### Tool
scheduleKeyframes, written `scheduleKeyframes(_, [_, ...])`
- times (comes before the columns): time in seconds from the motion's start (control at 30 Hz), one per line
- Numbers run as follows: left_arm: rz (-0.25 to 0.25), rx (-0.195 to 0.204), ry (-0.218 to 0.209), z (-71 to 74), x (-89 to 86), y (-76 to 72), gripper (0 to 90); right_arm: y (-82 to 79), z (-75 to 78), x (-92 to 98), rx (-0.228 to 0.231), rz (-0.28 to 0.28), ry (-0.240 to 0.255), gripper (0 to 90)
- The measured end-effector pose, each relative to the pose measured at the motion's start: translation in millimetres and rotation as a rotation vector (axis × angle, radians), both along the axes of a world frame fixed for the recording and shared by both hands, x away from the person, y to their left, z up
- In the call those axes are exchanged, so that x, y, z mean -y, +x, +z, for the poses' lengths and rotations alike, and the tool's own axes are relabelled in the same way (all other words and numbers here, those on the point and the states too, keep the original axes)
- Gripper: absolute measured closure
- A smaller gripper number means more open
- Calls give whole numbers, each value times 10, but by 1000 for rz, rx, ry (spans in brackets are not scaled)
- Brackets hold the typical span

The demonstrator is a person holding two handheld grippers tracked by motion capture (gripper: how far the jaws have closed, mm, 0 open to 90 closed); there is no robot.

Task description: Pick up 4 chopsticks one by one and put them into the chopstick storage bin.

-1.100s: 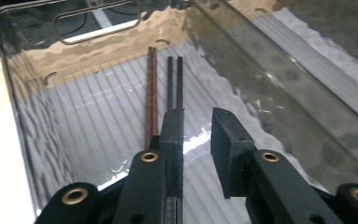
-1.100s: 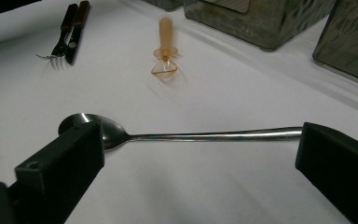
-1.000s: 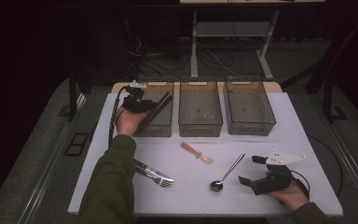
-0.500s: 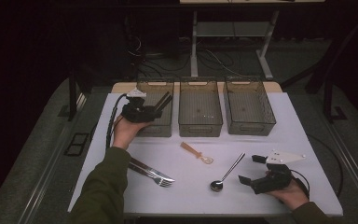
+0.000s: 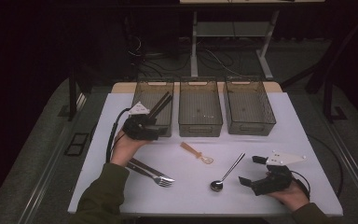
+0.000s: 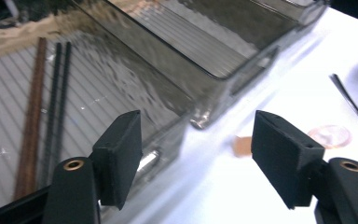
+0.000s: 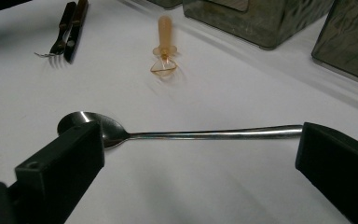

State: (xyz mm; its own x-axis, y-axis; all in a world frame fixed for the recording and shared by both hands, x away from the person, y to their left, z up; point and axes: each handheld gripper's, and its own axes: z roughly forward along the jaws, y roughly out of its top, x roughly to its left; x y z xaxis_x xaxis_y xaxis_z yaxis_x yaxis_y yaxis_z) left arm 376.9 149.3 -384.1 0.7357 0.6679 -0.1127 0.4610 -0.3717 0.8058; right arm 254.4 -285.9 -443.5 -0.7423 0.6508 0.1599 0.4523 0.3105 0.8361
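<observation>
**Sorting cutlery into bins: left drop made, spoon next**

Left gripper (image 5: 154,113): jaws have just been opening, now fairly wide, nothing between them. In the left gripper view they frame the near wall of the left bin (image 6: 121,88); chopsticks (image 6: 46,107) lie on its floor, beyond and to the left of the jaws, clear of both pads. Judged step: release into the bin just finished.

Right gripper (image 5: 251,172): jaws wide, empty, low over the tabletop (image 5: 307,121). The metal spoon (image 7: 182,134) lies crosswise just ahead of the pads, bowl toward the left jaw, handle end near the right, untouched.

Further out: orange plastic spoon (image 5: 197,153) at centre, forks (image 5: 151,171) near the left forearm, middle bin (image 5: 200,107) and right bin (image 5: 249,105) behind.

Next move, judged: right jaws advance, straddle the thin handle, close low against the tabletop.
</observation>
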Motion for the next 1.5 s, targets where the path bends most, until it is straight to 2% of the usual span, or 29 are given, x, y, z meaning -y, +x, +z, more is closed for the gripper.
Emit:
scheduleKeyframes(0.17, [-33,10,-10,-53,33,-160,271,-5,4,2,-1,0,0,12])
scheduleKeyframes(0.33, [-47,48,-10,-107,49,-313,210,-8,2,-1,0,4,-1,12])
scheduleKeyframes(0.8, [-104,68,-11,-298,8,-725,136,-3,-4,-9,-1,4,-6,12])
scheduleKeyframes(0.93, [-117,62,-18,-361,-12,-833,132,2,-5,-9,-2,4,-9,12])
scheduleKeyframes(1.0, [-130,60,-8,-394,-22,-878,130,7,-2,-15,-6,2,-7,12])
scheduleKeyframes(1.13, [-137,52,-30,-461,-33,-935,107,42,11,-38,-9,2,-13,13])
scheduleKeyframes(1.17, [-142,53,-23,-472,-40,-935,96,53,15,-47,-11,0,-12,13])
scheduleKeyframes(1.33, [-150,23,-34,-534,-31,-930,11,101,53,-110,-12,-3,-8,12])
scheduleKeyframes(1.5, [-161,25,-14,-545,-8,-950,0,176,102,-229,-15,6,-9,13])
